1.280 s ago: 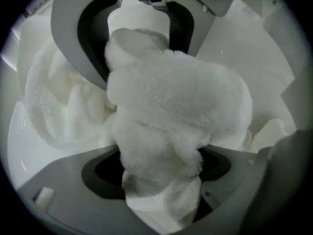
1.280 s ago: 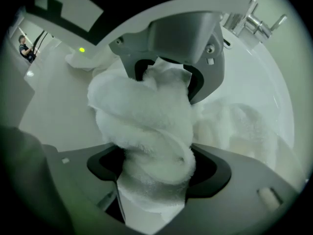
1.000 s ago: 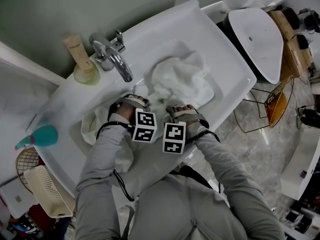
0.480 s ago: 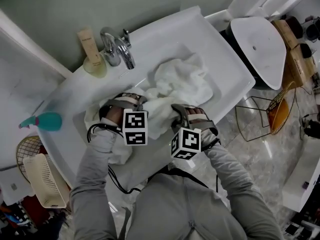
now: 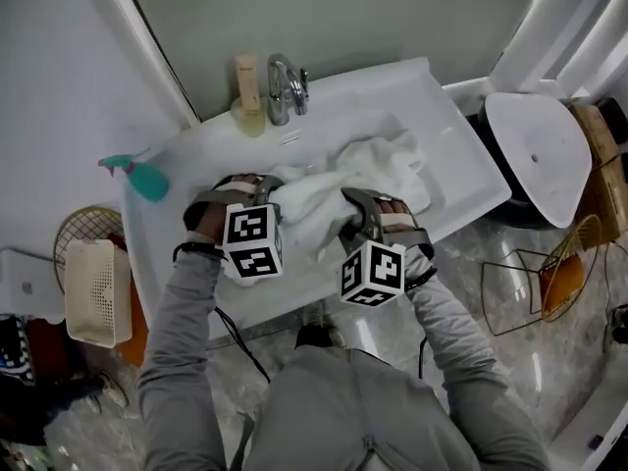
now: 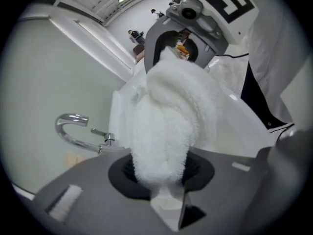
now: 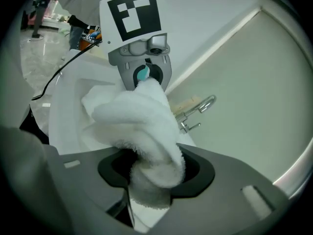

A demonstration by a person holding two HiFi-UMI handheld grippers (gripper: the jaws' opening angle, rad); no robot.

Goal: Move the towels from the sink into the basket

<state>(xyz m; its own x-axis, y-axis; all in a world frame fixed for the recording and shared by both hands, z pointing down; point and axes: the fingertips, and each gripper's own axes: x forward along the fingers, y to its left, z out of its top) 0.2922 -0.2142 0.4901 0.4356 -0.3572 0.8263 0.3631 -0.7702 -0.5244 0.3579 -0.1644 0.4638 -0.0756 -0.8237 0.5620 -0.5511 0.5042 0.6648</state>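
Over the sink [image 5: 451, 116], left tongs [image 5: 267, 188], just tightened, and right tongs [image 5: 348, 202] pinch the towel [image 5: 378, 165].

No lettering can be read; the print on the tube [image 5: 247, 84] beside the tap [image 5: 286, 88] is too small

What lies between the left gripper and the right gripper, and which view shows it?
A white towel, seen in the head view. The right gripper is shut on it; the jaws of the left gripper have just been closing on it.
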